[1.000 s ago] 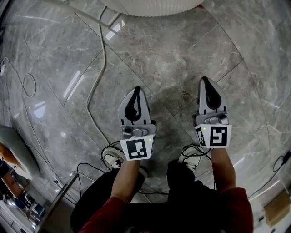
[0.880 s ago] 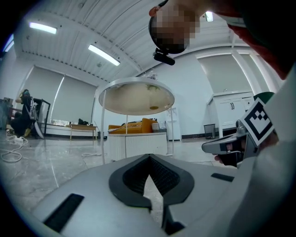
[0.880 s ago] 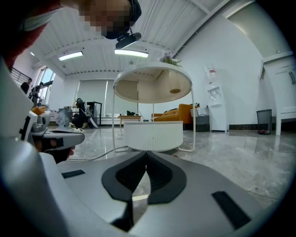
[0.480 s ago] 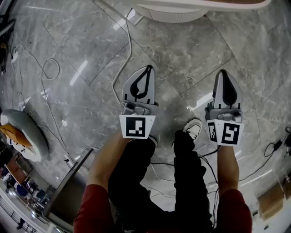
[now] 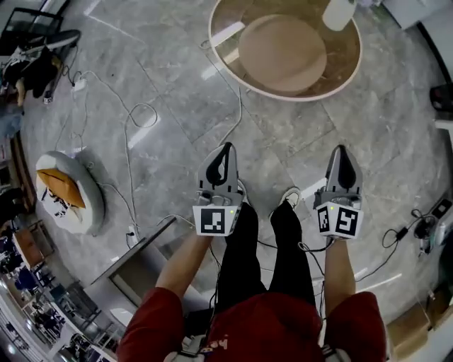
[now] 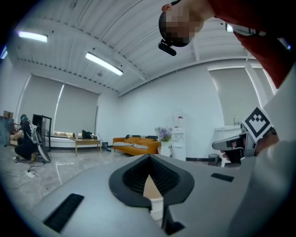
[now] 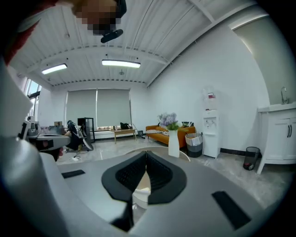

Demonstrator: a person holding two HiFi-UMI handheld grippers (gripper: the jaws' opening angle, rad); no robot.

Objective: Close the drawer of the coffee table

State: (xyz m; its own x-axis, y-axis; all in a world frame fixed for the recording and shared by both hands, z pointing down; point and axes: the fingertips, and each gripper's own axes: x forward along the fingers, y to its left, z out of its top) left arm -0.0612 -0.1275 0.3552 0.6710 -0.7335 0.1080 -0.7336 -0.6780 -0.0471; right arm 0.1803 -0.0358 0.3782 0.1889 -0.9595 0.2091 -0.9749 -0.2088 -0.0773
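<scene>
The round coffee table (image 5: pixel 283 97), glass-topped with a pale rim, stands on the marble floor ahead of me, and no drawer shows in any view. A white vase (image 5: pixel 338 13) stands on its far side. My left gripper (image 5: pixel 226 147) and right gripper (image 5: pixel 343 148) are held side by side, high above the floor and well short of the table. Both are shut with nothing between the jaws. The left gripper view has the left gripper (image 6: pixel 149 157) pointing level into the room. In the right gripper view the right gripper (image 7: pixel 146 152) points toward the vase (image 7: pixel 173 141) with flowers.
Cables (image 5: pixel 134 120) trail over the floor at the left. A round cushion (image 5: pixel 67 191) lies far left and a grey box (image 5: pixel 134 265) sits by my left leg. An orange sofa (image 6: pixel 136 144), a water dispenser (image 7: pixel 210 125) and a white cabinet (image 7: pixel 277 134) line the walls.
Both grippers have risen a long way with the person standing up. The floor has dropped away in the head view and the whole coffee table has come into sight. Jaws stayed shut.
</scene>
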